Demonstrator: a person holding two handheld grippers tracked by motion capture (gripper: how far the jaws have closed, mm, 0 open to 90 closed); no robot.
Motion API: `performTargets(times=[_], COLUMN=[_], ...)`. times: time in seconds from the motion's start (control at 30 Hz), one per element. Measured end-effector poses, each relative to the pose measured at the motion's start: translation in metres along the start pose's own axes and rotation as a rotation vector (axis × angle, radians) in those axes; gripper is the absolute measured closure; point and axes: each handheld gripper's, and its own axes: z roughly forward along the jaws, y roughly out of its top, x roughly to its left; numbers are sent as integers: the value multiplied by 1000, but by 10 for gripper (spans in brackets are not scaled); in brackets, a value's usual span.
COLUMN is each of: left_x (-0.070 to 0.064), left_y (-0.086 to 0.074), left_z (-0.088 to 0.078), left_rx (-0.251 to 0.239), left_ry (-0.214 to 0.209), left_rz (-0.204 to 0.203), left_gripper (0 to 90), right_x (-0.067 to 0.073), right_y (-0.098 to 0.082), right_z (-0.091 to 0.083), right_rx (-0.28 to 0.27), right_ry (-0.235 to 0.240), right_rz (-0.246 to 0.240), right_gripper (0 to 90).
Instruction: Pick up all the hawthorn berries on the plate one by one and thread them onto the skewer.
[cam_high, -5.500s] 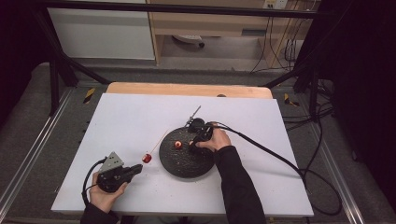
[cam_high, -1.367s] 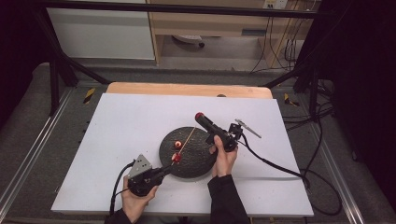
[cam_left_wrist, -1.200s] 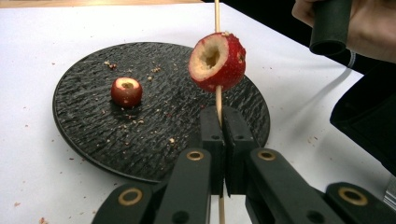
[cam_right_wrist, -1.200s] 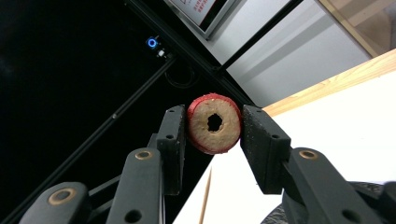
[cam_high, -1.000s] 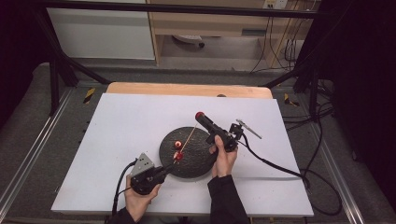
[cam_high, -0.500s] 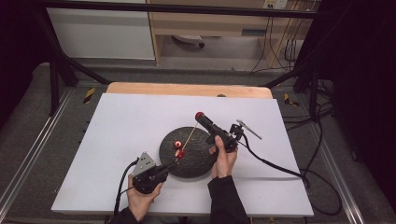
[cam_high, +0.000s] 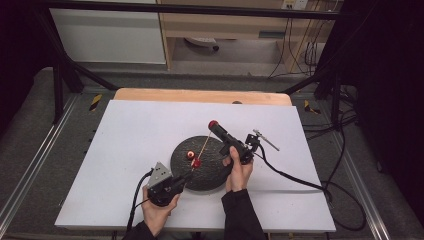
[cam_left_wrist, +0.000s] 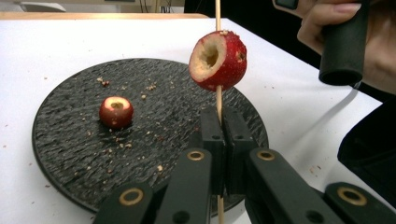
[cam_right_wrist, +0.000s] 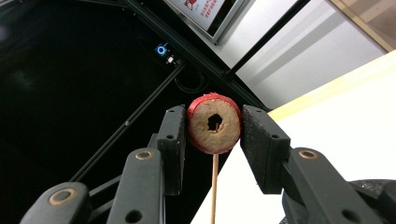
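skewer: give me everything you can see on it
The skewer is a thin, pale stick that looks like wood or bamboo. Its lower end is clamped between the shut jaws of the left gripper, and it slants up over the black plate. One cored red fruit is threaded partway up it. Its far end meets a second cored fruit held in the right gripper.

claw (cam_left_wrist: 218, 140) clamps skewer (cam_left_wrist: 218, 95) | cored fruit (cam_left_wrist: 218, 60) threaded | plate (cam_left_wrist: 70, 154)
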Motion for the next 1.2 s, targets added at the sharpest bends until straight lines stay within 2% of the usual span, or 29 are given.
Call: performTargets(times=[0.4,1.2], left_x=[3,9], left_y=[6,30], left_z=[8,23], left_rx=[16,41], left_ry=[10,-8], left_rz=[2,12], left_gripper=[888,888], right_x=[-3,-2], right_y=[-7,-18], right_z=[1,-5], right_rx=[50,138], right_ry=[-16,-31], right_rz=[9,-65], right_gripper=[617,618])
